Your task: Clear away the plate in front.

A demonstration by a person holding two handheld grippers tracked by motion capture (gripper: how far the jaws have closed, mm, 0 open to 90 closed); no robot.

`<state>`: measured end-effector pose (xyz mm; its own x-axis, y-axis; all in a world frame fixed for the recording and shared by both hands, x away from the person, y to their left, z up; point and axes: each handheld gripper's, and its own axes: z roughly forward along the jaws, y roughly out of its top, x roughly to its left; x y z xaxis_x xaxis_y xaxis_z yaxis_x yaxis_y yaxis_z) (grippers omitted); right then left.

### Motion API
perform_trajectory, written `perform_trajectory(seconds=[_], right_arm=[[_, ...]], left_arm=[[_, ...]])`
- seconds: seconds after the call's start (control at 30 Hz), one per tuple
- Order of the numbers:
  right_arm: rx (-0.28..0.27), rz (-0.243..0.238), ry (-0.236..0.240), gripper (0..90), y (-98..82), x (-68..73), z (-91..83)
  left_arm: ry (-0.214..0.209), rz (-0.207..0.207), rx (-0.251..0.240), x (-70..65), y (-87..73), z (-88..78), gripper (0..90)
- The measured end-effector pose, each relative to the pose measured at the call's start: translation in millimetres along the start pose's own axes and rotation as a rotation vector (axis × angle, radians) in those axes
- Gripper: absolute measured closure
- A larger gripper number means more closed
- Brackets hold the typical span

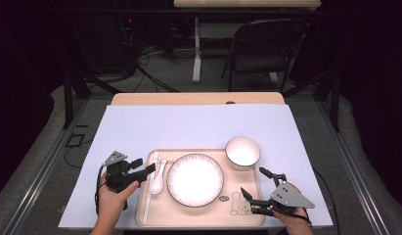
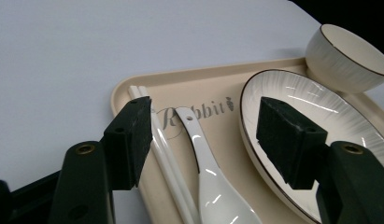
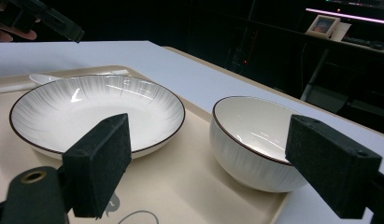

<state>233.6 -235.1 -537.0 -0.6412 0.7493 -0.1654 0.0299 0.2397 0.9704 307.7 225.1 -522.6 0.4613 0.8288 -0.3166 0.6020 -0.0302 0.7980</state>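
The left gripper [image 1: 144, 167] has its jaws wide apart, holding nothing. The white spoon [image 2: 213, 182] and chopsticks [image 2: 168, 163] lie between them, on the tan tray [image 1: 154, 218] (beside a plate [image 1: 194, 179]). A pale cloth [image 1: 189, 125] covers the table; the room is dark. The hand [image 1: 113, 198] reaches in from below.

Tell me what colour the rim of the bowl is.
Dark brown, a thin line round the white bowl; the right gripper view shows it best.

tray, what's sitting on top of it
On the tray: chopsticks, a white spoon, a plate and a bowl at its corner. The plate covers part of the tray's print.
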Motion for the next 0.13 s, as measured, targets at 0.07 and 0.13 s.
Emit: perform_trajectory(seconds=[0.07,0.13], right_arm=[[0.0,-0.002,-0.001,13.9,0.0,0.0,-0.1],[-0.001,-0.001,-0.002,14.0,-0.2,0.0,-0.4]], left_arm=[[0.005,-0.002,0.005,1.8,-0.3,0.2,35.7],[0.013,-0.006,0.006,3.1,-0.6,0.6,35.4]])
